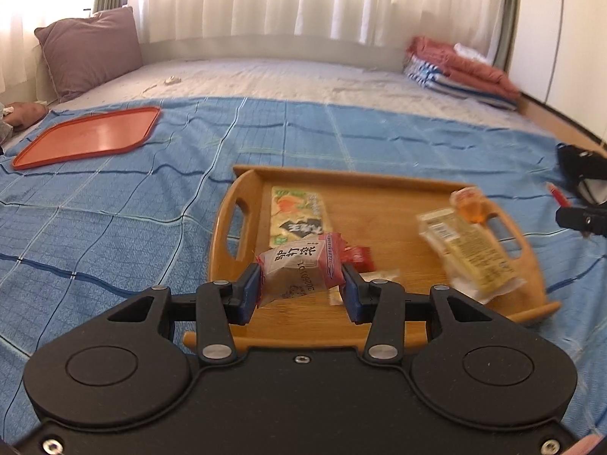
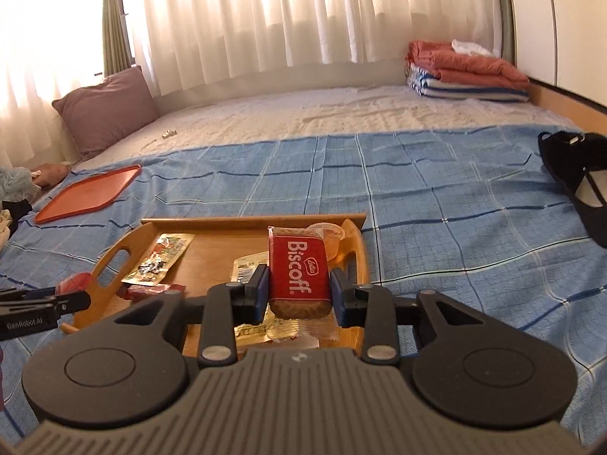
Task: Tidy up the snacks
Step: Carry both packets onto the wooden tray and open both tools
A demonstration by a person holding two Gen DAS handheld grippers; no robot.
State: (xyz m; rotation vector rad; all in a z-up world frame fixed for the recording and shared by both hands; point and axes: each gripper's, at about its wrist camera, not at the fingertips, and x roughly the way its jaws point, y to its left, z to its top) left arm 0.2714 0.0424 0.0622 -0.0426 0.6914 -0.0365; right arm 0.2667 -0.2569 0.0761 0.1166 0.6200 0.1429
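Note:
My left gripper (image 1: 302, 288) is shut on a pink-and-white snack packet (image 1: 299, 265), held above the near edge of a wooden tray (image 1: 242, 189). In the tray lie a green-and-orange packet (image 1: 297, 214), a small red packet (image 1: 358, 256), a yellow wrapped snack (image 1: 474, 254) and a jelly cup (image 1: 470, 204). My right gripper (image 2: 299, 290) is shut on a red Biscoff biscuit pack (image 2: 297, 271) above the same wooden tray (image 2: 212, 223). The left gripper's tip (image 2: 72, 301) shows at the left edge of the right wrist view, with the pink packet (image 2: 74, 282) in it.
An orange plastic tray (image 1: 91, 136) lies on the blue checked blanket (image 1: 114, 235) at the far left. A purple pillow (image 1: 91, 49) leans at the back left, folded bedding (image 1: 463, 68) at the back right. A black bag (image 2: 576, 178) rests at the right.

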